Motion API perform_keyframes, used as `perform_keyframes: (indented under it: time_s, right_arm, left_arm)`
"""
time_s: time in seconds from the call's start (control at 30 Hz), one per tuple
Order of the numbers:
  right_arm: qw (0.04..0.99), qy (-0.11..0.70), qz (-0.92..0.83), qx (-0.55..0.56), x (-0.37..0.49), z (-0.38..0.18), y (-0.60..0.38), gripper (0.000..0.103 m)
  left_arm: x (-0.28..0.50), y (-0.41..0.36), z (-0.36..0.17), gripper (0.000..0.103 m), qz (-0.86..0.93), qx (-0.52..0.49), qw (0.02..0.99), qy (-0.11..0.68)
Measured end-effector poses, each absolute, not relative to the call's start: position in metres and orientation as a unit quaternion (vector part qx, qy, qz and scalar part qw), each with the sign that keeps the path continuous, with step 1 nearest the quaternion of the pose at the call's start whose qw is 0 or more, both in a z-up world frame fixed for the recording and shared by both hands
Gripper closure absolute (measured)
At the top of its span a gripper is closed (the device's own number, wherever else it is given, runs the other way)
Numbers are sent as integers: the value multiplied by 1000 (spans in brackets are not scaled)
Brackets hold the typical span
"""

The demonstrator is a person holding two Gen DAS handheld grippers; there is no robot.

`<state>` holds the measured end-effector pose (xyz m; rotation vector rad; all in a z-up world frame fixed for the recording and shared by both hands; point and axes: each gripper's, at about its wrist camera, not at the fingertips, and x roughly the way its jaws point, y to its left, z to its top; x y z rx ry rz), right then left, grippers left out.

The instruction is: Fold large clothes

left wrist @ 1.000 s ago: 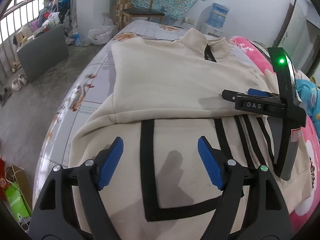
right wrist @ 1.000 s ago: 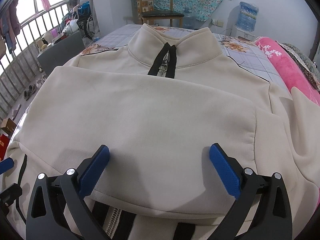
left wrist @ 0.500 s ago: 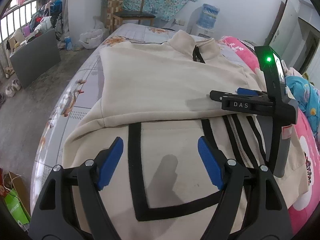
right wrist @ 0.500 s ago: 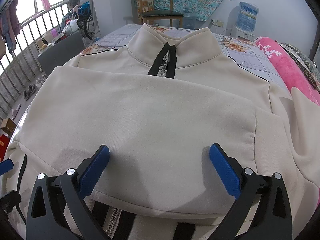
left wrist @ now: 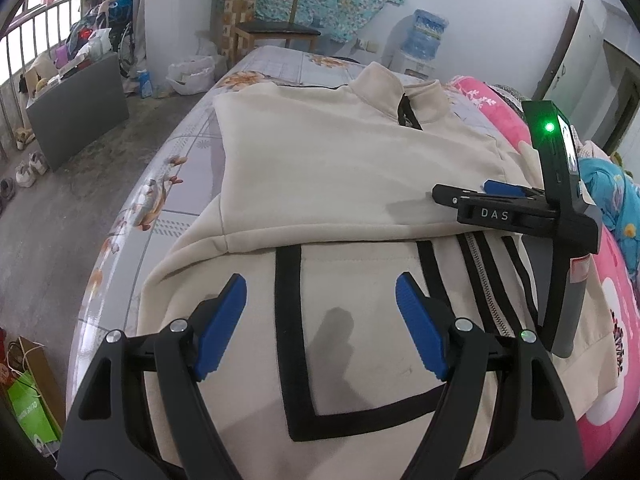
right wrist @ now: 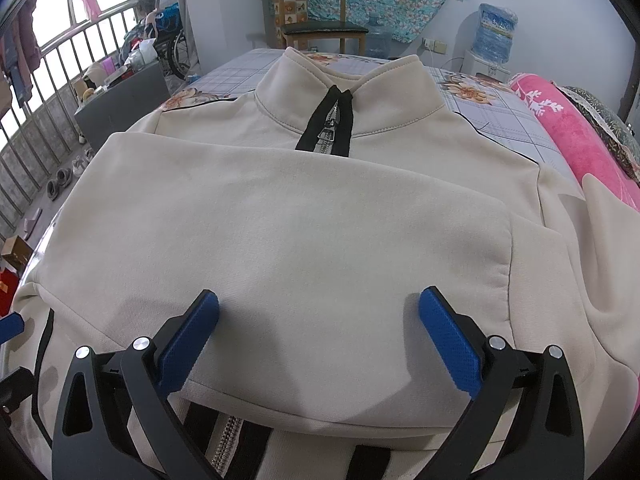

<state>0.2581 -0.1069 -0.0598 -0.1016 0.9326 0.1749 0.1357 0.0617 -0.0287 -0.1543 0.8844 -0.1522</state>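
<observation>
Bed (left wrist: 188, 148): floral/check sheet, ran from the near edge to the far wall; concrete floor on its left side. Pink blanket (right wrist: 576, 132) lay along the bed's right edge.

Zip-up sweatshirt (right wrist: 280, 220): cream, w/ black trim, lay flat on the bed, stand-up collar (right wrist: 360, 92) toward the far wall, black-edged zipper (right wrist: 330, 128) closed at the neck. One sleeve (left wrist: 340, 184) was folded across the chest; its cuff end sat toward the right side in the right wrist view. Lower front panel w/ black stripes (left wrist: 288, 320) and the zipper run showed below the folded sleeve, nearest the cameras.

Left tool (left wrist: 320, 324): jaws stood wide apart, nothing between the blue pads (left wrist: 222, 320); it hung above the striped lower panel, casting a shadow on the fabric. No contact w/ cloth could be confirmed.

Right tool (right wrist: 318, 340): jaws stood wide apart, nothing gripped; blue pads (right wrist: 448, 340) were over the lower edge of the folded sleeve. Pad-to-cloth contact: cannot tell. In the left wrist view the same tool (left wrist: 460, 196) appeared side-on, over the sleeve's lower edge, w/ a green lamp (left wrist: 550, 127) lit on its body.

Background: wooden chair (right wrist: 320, 28) and water dispenser (right wrist: 496, 32) at the far wall.
</observation>
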Motion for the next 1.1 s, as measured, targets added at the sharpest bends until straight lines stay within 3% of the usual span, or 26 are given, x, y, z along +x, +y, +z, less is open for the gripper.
perform_keyframes:
  time_s: [1.1]
  right_arm:
    - [888,449,84,-49,258,-60,-107,5]
  left_arm:
    - [135,74,-33,29,-65,-89,900,423]
